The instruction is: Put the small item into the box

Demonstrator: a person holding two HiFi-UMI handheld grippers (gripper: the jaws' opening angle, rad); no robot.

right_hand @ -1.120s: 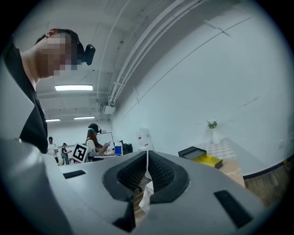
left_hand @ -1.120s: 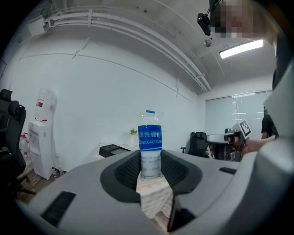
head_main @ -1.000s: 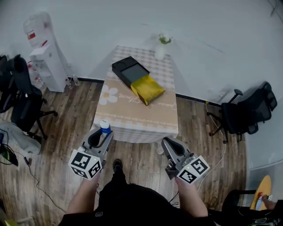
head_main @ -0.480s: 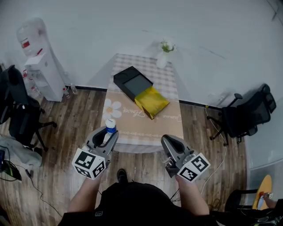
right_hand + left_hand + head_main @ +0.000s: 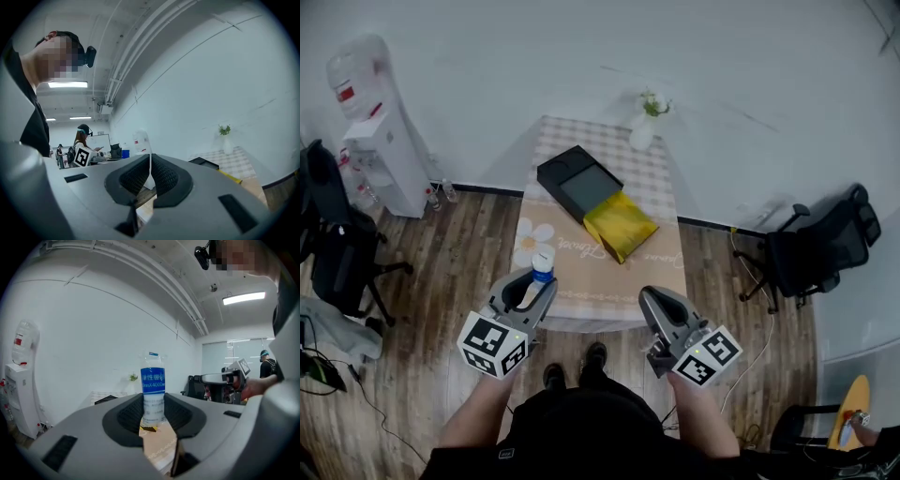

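Left gripper (image 5: 536,281): closed on the small bottle (image 5: 153,389). In the left gripper view I see the pads pressing its clear sides, with the blue label above them.
Bottle's axis: upright, cap on top, standing crosswise to the line the left gripper points along.
Right gripper (image 5: 654,300): jaws drawn in to a thin slit with nothing between them. It hangs level with the left one and well apart from it.
Table (image 5: 661,267): its near edge lies just ahead of and below both grippers' tips.
Box (image 5: 577,181): black and open-topped, ahead of the left gripper and a little to its right, on the far half of the table. Its long axis runs diagonally, far-left to near-right.
Gold part (image 5: 621,225): touches the box's near-right end — lid or drawer, I cannot tell.
Nearer hand: the left, which also carries the bottle, so I judge no handover is needed.
Coming move, as I judge it: forward and slightly right until the bottle is over the black opening, then down — perhaps tipping it to lie along the box's long axis.
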